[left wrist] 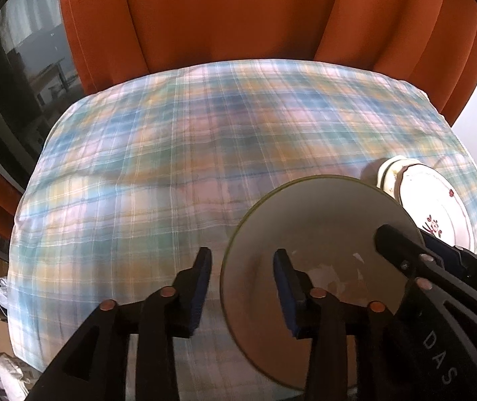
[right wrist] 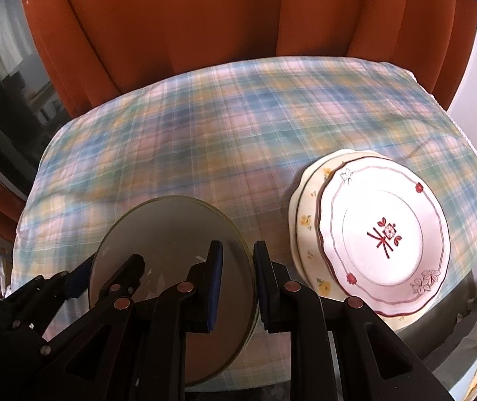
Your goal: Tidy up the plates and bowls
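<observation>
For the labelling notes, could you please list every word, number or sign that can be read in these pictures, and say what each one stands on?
"DAS": pale letters on the black body of the right gripper, seen at the lower right of the left wrist view; they may be part of a longer word cut off by the edge.
The red motif in the middle of the white plate looks like decoration, not readable writing.
Nothing else can be read.

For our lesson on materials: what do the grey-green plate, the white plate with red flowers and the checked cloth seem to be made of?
Grey-green plate: probably glazed ceramic, a smooth surface with soft highlights and a thin darker rim.
White plate with red flowers: likely glossy glazed ceramic or porcelain, with a painted pattern and a scalloped edge.
Checked cloth: woven fabric, matt, creased.
</observation>
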